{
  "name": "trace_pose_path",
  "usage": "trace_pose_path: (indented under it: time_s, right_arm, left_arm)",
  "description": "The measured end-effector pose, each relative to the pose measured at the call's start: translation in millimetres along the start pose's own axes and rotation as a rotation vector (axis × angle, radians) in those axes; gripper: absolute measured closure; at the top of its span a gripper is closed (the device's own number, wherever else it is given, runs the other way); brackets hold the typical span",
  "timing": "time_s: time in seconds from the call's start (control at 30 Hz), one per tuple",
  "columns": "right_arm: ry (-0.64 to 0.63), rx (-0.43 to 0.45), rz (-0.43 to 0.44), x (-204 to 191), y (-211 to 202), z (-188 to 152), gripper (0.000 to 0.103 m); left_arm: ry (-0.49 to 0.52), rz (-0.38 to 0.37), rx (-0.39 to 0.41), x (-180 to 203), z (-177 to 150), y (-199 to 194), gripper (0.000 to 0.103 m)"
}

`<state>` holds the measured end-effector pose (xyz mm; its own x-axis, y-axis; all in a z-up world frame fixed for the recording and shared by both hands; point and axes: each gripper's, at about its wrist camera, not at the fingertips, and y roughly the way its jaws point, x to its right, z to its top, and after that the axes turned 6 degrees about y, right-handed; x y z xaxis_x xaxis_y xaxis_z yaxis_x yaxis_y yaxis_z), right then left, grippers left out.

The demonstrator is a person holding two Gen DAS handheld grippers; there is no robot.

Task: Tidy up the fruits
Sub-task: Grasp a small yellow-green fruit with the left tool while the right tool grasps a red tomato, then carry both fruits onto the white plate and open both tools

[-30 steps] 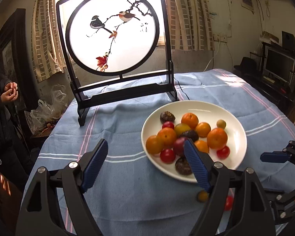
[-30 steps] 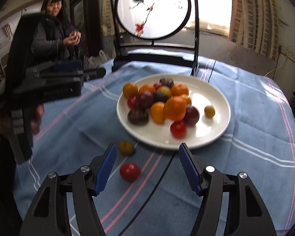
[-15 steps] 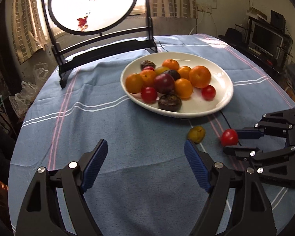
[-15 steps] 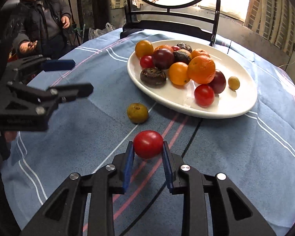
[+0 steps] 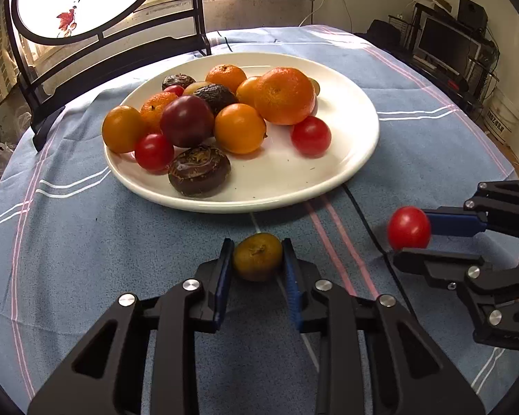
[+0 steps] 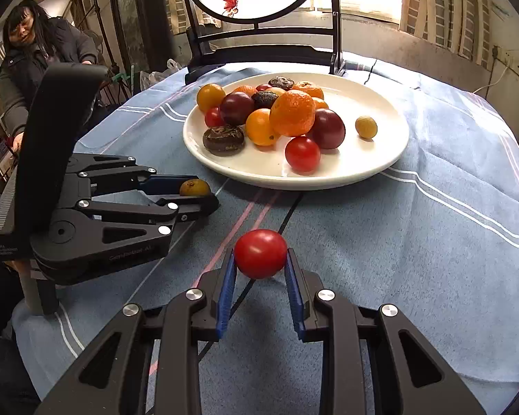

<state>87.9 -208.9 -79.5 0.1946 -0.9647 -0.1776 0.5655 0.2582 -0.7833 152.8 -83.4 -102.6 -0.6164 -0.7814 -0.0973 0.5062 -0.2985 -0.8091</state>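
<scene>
Your left tool (image 5: 257, 257) is clamped on the small brownish-yellow citrus (image 5: 257, 256), its blue pads pressing both sides, low over the blue striped cloth (image 5: 86, 242) on the bench just in front of the white plate (image 5: 346, 159). Your right tool (image 6: 260, 259) is clamped on the red tomato (image 6: 260, 253) beside it, also near the plate's front rim. The plate holds a heap of oranges, tomatoes and dark fruits (image 5: 204, 117).

- You've got one white plate (image 5: 360, 159) here.
- Three red tomatoes on the plate (image 6: 302, 154), plus one (image 6: 260, 253) in your right gripper (image 6: 260, 269).
- One greenish-brown citrus (image 5: 257, 256) in your left gripper (image 5: 257, 266).
- Two dark purple plums (image 6: 328, 128).
</scene>
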Motion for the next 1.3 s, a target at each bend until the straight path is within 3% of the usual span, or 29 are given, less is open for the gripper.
trace_pose_path:
  time_s: [0.43,0.73,0.9,1.13,1.23,1.3]
  right_arm:
    - [-0.053,-0.010,0.040,-27.2,-5.3,-3.2,0.075]
    - [-0.053,0.110,0.008,-24.2,-45.6,38.8,0.075]
    - [-0.004,0.199,-0.021,-1.4,-58.2,72.7,0.075]
    - [0.078,0.263,-0.013,19.8,-39.0,114.6,0.075]
    - [0.125,0.276,0.009,28.5,-29.1,129.2,0.075]
    - [0.139,0.273,0.019,29.6,-21.1,133.1,0.075]
  left_arm:
    - [0.004,0.002,0.091,3.0,-6.2,-53.7,0.076]
    - [-0.073,0.038,0.202,-40.5,28.7,-88.5,0.076]
    - [-0.115,0.048,0.238,-62.0,60.0,-87.3,0.076]
    - [-0.197,0.060,0.255,-79.6,98.0,-65.7,0.076]
    - [-0.242,0.067,0.265,-86.5,105.1,-56.2,0.076]
    - [-0.268,0.031,0.266,-90.0,103.2,-49.2,0.076]
